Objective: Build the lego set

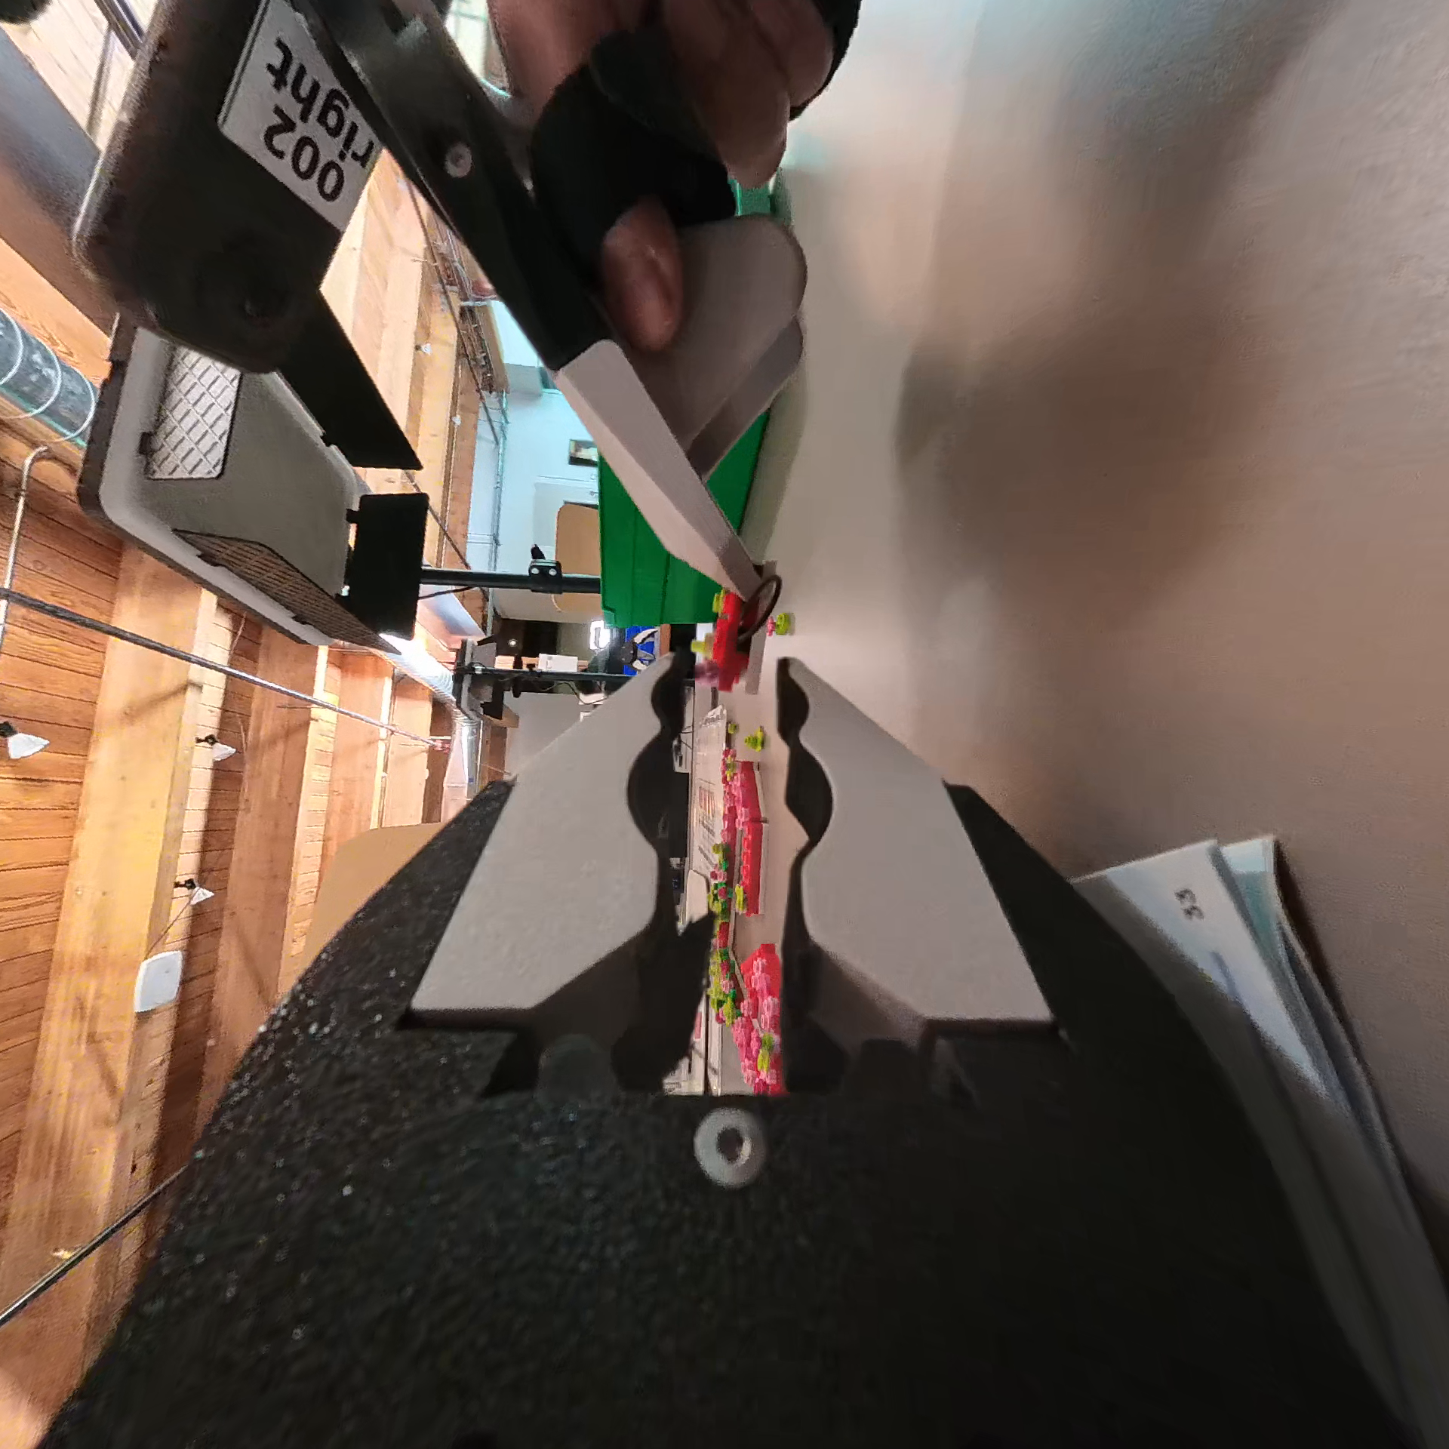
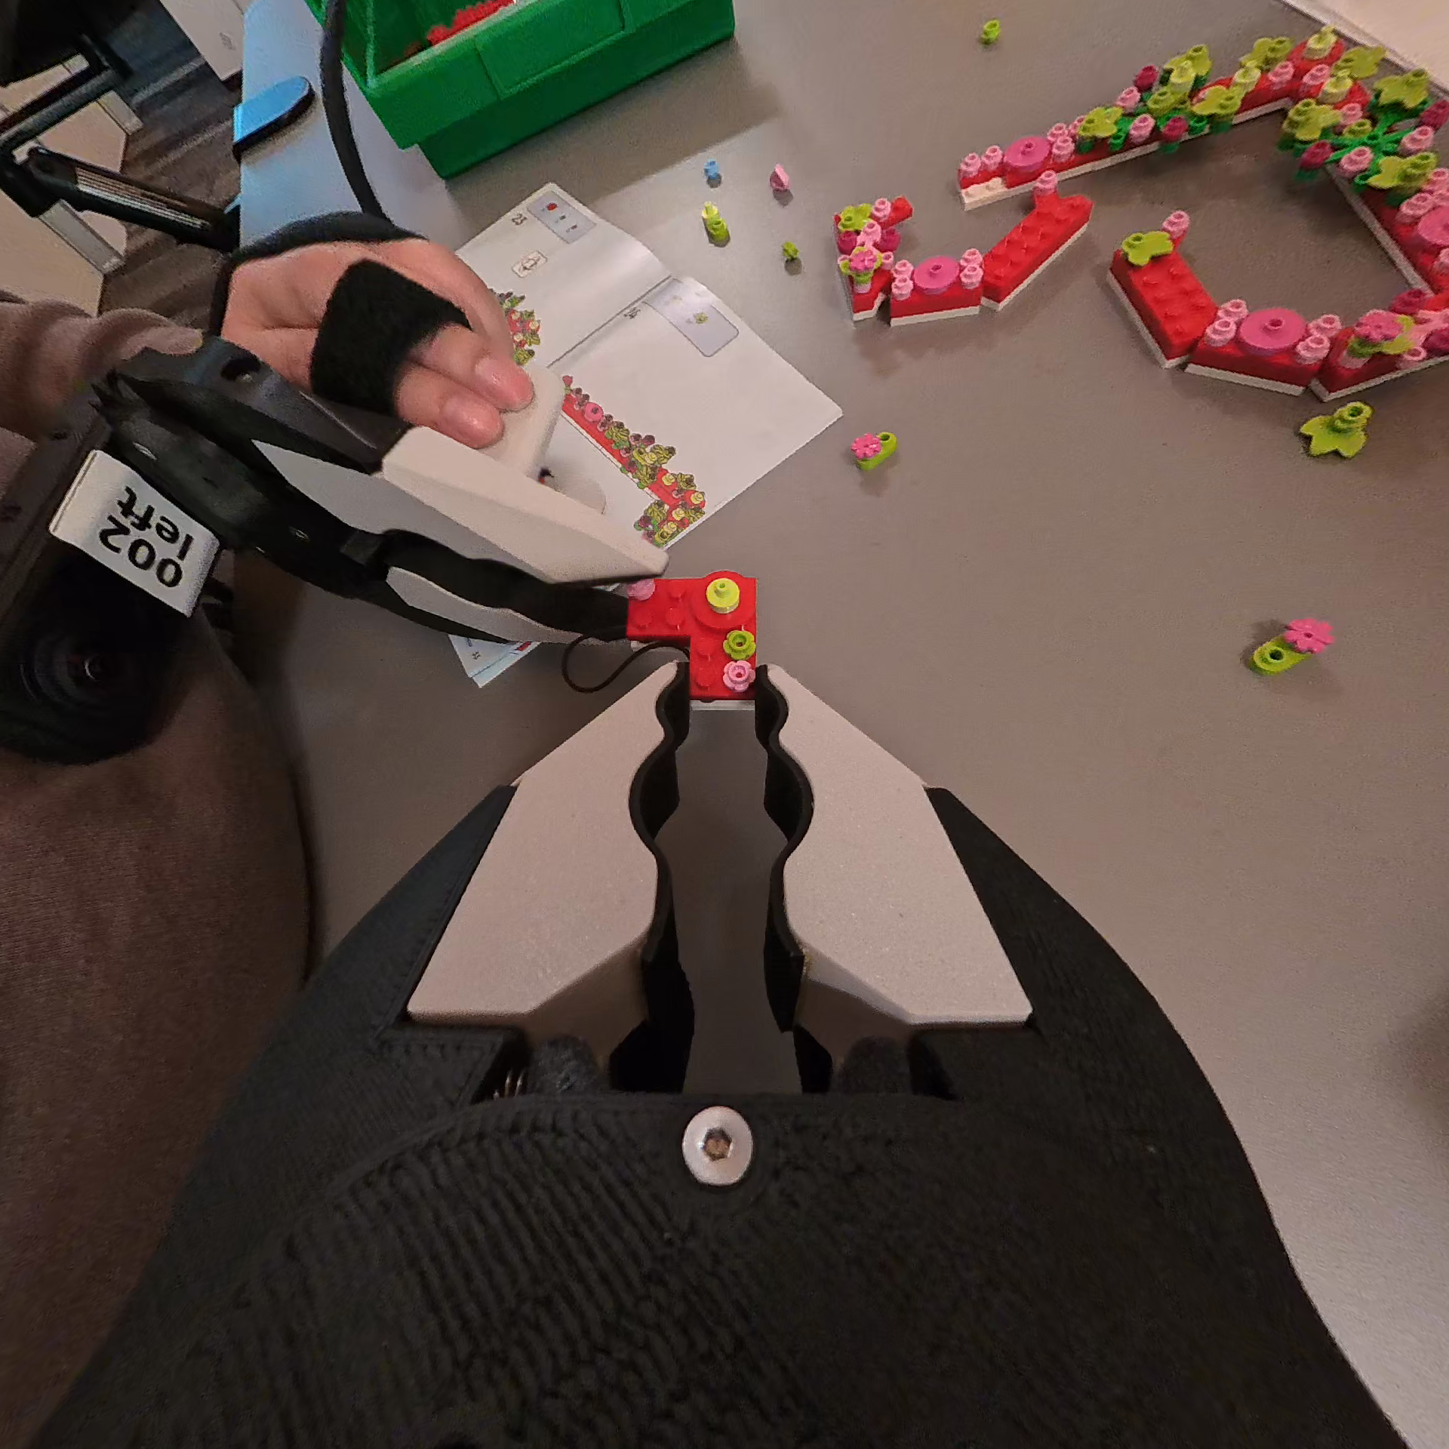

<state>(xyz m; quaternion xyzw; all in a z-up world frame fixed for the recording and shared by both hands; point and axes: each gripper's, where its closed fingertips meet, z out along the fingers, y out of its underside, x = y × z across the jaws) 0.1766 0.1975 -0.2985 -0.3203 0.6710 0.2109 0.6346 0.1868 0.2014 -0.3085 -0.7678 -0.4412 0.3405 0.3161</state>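
Both tools are gripping the red corner piece (image 2: 694,627): right tool (image 2: 721,684) pinching one leg, left tool (image 2: 639,604) the other, likely pressing on flowers next.

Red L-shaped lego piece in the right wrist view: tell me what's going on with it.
A person is working two handheld claws on it. The right claw pinches one leg of the red L-shaped piece, which carries small green and pink studs. The left claw has its tips at the other leg's end, by a pink flower; whether it grips is unclear. Finished flowered sections, an instruction booklet and loose bits lie on the table.
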